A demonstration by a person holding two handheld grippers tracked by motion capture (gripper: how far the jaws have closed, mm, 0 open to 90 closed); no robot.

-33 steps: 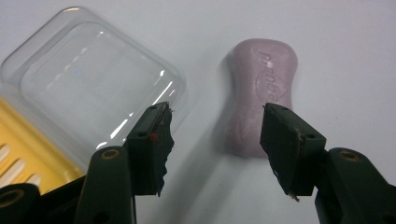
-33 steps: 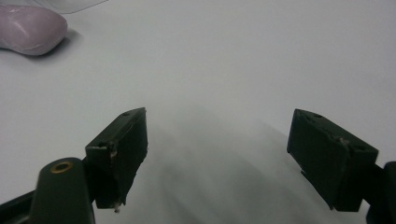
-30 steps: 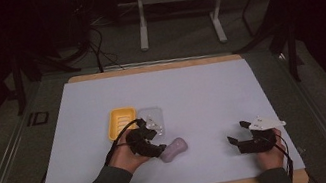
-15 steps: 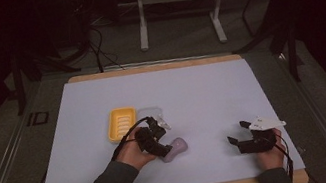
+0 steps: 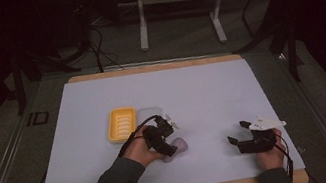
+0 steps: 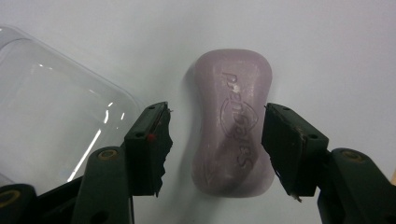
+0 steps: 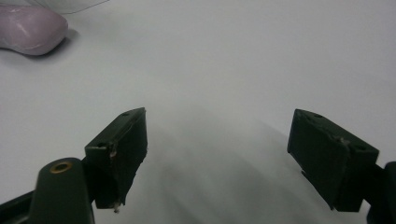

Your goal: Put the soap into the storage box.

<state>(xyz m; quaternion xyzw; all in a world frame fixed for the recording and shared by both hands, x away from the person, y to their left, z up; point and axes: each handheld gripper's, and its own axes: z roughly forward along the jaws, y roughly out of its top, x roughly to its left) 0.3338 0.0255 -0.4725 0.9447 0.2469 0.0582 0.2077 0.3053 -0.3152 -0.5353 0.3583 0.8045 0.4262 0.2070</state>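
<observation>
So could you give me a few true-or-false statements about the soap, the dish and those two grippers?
1. The soap lies between the left gripper's jaws. True; the jaws have just been opening, and there are gaps on both sides.
2. The soap sits in the yellow dish. False: it lies on the white mat, apart from the dish.
3. The right gripper holds the soap. False: it is open and empty.
4. A clear lid lies beside the soap. True.

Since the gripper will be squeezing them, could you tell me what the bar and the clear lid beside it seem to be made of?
The soap bar looks like matte, waxy lilac soap, with lettering pressed into it. The clear lid seems thin glossy plastic: see-through, with bright glints.
</observation>
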